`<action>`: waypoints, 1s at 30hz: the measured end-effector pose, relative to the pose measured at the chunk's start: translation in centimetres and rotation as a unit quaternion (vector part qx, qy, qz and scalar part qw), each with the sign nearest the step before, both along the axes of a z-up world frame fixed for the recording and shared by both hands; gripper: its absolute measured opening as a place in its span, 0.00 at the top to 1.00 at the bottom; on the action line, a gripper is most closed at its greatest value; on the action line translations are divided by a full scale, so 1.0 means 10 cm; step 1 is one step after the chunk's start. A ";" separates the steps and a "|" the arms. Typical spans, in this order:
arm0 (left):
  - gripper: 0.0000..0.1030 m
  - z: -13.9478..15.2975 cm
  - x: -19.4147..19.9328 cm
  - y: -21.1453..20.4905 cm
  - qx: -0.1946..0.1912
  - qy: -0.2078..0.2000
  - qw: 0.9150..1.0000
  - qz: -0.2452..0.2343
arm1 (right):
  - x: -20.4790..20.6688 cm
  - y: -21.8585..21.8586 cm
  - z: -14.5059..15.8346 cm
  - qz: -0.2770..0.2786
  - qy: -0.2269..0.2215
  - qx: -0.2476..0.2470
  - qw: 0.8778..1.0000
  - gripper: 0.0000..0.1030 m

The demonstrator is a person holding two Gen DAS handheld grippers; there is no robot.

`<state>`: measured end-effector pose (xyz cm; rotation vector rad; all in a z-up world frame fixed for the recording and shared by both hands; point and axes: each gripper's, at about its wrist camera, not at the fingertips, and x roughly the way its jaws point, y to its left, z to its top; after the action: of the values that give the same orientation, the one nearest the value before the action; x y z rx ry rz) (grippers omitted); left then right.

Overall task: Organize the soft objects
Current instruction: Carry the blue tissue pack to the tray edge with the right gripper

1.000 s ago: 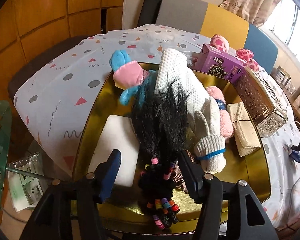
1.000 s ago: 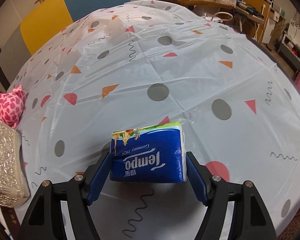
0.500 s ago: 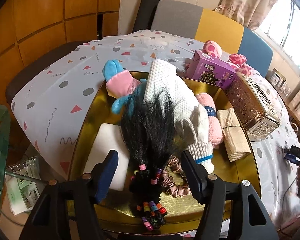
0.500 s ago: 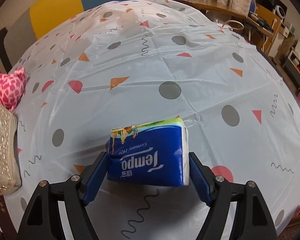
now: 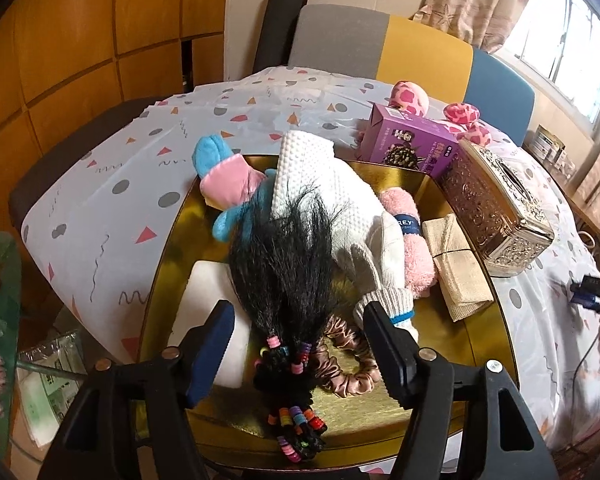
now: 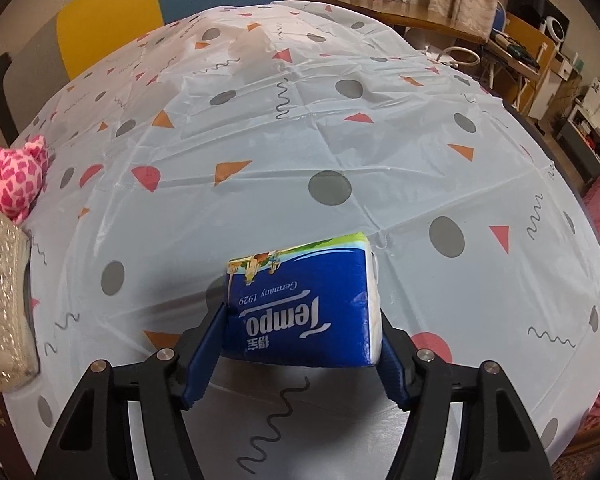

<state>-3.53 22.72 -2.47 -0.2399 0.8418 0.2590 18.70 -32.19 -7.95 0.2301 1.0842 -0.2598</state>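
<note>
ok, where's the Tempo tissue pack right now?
In the right wrist view, the Tempo tissue pack sits low centre, clamped between the right gripper fingers above the patterned tablecloth, well right of the ornate metal box.

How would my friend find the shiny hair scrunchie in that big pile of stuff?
Look at the gold tray on the dotted tablecloth. At its near edge, by the black wig with its rainbow beads, lies the scrunchie. It is the only glossy, rose-brown, ruffled ring there.

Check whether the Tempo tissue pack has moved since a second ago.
Yes. The Tempo tissue pack, clamped in the right gripper, has risen off the tablecloth, drifting toward the pink semicircle print.
</note>
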 end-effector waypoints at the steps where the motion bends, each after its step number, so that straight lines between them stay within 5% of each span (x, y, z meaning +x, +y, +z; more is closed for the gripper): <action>1: 0.34 0.00 0.00 0.00 0.001 0.000 1.000 -0.001 | 0.02 0.01 0.01 -0.003 0.000 0.002 1.000 0.33; 7: 0.34 0.00 -0.03 0.05 -0.003 -0.003 1.000 0.000 | 0.37 0.35 0.32 0.012 -0.023 0.013 1.000 0.33; 16: 0.34 0.02 -0.10 0.12 -0.007 -0.008 1.000 0.009 | 1.01 1.63 1.04 0.120 -0.079 0.020 0.989 0.33; 23: 0.34 -0.02 -0.15 0.18 -0.012 -0.004 1.000 0.017 | 1.17 2.65 1.36 0.204 -0.107 0.040 0.972 0.33; 30: 0.34 -0.02 -0.18 0.24 -0.014 -0.006 0.999 0.028 | 0.89 3.40 1.34 0.312 -0.106 0.058 0.942 0.33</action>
<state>-5.37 25.09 -2.67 -0.2912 0.8273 0.2980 27.56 1.85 5.47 0.0098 0.9069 0.3920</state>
